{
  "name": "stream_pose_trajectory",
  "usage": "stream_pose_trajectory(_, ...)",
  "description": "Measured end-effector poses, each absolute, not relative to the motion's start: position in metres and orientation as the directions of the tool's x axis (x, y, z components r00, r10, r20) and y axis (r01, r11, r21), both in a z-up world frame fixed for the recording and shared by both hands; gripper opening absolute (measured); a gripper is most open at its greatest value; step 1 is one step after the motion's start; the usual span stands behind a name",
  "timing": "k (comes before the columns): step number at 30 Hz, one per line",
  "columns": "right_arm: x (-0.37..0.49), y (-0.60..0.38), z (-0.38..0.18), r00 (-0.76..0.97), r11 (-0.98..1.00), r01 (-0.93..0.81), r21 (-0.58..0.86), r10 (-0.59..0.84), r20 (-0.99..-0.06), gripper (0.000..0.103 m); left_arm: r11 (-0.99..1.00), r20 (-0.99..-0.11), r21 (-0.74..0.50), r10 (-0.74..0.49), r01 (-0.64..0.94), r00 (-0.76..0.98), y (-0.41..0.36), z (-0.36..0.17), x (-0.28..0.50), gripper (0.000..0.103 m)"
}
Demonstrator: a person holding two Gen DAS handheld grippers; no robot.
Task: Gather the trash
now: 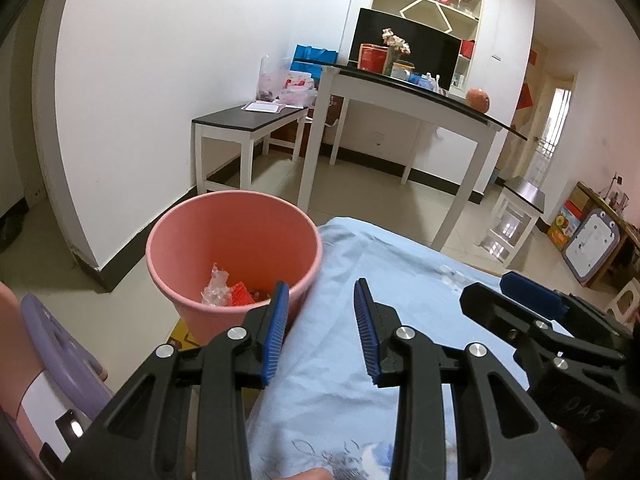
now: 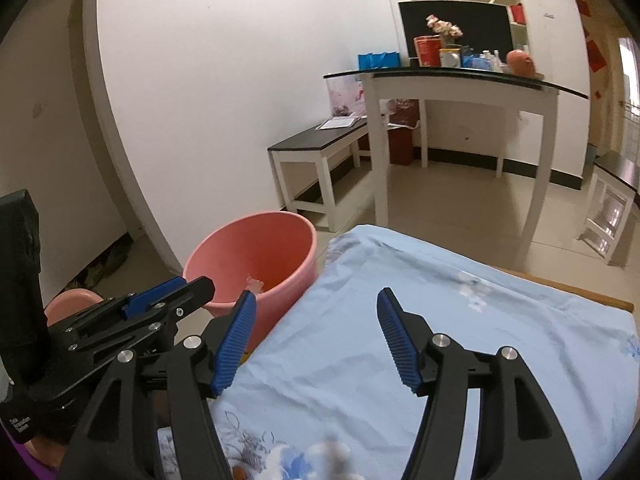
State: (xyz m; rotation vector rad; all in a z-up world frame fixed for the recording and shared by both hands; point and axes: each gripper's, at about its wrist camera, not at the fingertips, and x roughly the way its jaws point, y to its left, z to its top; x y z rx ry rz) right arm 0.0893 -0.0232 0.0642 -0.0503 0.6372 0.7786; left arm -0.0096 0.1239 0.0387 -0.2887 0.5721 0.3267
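Left tool (image 1: 322, 330) and right tool (image 2: 316, 338), both with ribbed blue pads on black arms, hover over a surface under a light-blue cloth (image 2: 440, 320) that is wrinkled and printed with blue flowers at its near edge. Both tools are open and nothing lies between the pads of either. On the body of the right tool, handwriting is seen from the left wrist, too skewed to read; small white print on the left tool's body, seen from the right wrist, is too small to read. The bin (image 1: 234, 240), a round, smooth, pink plastic tub tapering downward, stands on the tiled floor against the cloth's left edge. The trash (image 1: 230, 290) lies at its bottom: crumpled clear film and red scraps. Behind stand a glass-topped white counter (image 1: 420, 92) and a low dark-topped bench (image 1: 248, 120).
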Motion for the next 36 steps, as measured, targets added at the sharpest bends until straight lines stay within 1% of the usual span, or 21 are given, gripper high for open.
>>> stream_pose_trajectory(16, 0.066, -0.072, 0.063, 0.587, 0.762, -0.624, 0.175, 0.604, -0.539, 0.062, 0.932, -0.550, -0.150, 0.198, -0.330, 0.811, 0.088, 0.043, -0.024, 0.034)
stream_pose_trajectory(36, 0.051, -0.085, 0.066, 0.630, 0.785, -0.600, 0.152, 0.581, -0.515, 0.062, 0.942, -0.555, -0.144, 0.178, -0.304, 0.813, 0.075, 0.040, -0.027, 0.034)
